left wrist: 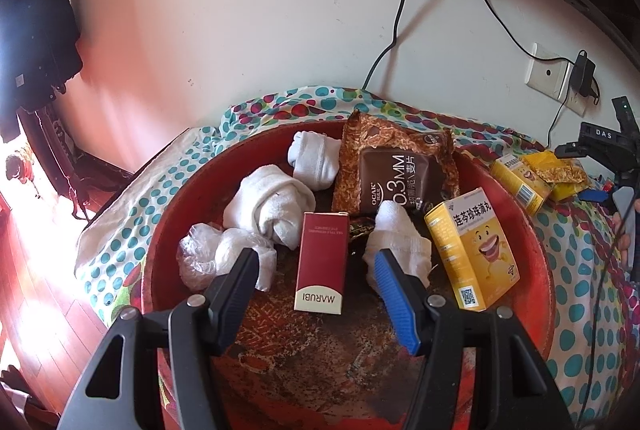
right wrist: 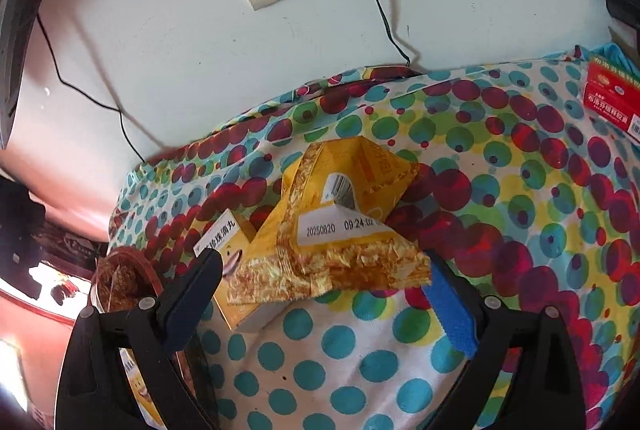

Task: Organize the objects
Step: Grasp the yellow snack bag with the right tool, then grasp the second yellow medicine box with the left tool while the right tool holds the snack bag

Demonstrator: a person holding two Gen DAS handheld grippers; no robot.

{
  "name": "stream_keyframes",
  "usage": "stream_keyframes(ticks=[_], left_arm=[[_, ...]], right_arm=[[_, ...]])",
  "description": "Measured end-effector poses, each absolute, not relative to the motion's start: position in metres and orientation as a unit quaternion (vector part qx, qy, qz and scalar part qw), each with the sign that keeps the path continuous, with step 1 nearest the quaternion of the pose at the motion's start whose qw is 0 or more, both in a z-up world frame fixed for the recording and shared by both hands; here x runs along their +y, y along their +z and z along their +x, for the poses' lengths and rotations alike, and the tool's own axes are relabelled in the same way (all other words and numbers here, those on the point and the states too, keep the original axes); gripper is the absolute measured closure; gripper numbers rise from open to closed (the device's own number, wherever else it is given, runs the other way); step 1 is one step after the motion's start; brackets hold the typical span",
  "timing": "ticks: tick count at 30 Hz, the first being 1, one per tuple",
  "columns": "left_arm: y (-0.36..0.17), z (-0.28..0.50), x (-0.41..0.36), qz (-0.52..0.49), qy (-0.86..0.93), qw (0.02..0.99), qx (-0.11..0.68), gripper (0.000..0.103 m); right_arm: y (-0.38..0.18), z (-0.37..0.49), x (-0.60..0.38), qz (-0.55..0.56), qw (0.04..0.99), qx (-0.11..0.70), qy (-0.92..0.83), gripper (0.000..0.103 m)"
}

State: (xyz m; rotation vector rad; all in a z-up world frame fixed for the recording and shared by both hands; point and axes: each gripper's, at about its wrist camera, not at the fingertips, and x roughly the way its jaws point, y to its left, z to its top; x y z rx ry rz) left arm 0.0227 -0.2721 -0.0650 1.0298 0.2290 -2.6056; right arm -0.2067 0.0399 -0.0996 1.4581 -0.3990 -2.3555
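My right gripper (right wrist: 320,294) stands wide apart over the crinkly yellow snack packet (right wrist: 336,230), fingers not pressing it. The packet lies on the dotted cloth (right wrist: 500,230), covering most of a small yellow box (right wrist: 224,234). A red box (right wrist: 612,98) is cut off at the frame edge. My left gripper (left wrist: 316,294) hangs apart and empty over the round red basin (left wrist: 528,230), which holds rolled white socks (left wrist: 268,210), a glossy brown packet (left wrist: 396,174), a maroon carton (left wrist: 322,262) and a yellow carton (left wrist: 472,250).
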Motion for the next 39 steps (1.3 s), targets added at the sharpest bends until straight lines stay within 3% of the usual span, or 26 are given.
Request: stream_keyframes(ticks=[9,11,16,20,39], left_arm=[[-0.068,0.02,-0.269,0.364,-0.914,0.164,0.074,0.041],[-0.068,0.019,-0.266,0.367,-0.913,0.164,0.07,0.041],[-0.064,0.019,-0.249,0.359,-0.918,0.166,0.039,0.041],[-0.06,0.017,-0.236,0.351,-0.925,0.139,0.038,0.041],[-0.04,-0.027,-0.184,0.376,-0.923,0.068,0.051,0.041]], right_arm=[[-0.117,-0.226,0.033,0.503,0.163,-0.156,-0.834,0.008],[-0.122,-0.227,0.031,0.502,0.175,-0.147,-0.834,0.026],[-0.124,-0.225,0.029,0.478,0.207,-0.133,-0.843,0.029],[-0.117,-0.22,0.026,0.444,0.226,-0.098,-0.862,0.042],[-0.115,-0.196,0.088,0.393,0.221,0.0,-0.893,0.047]])
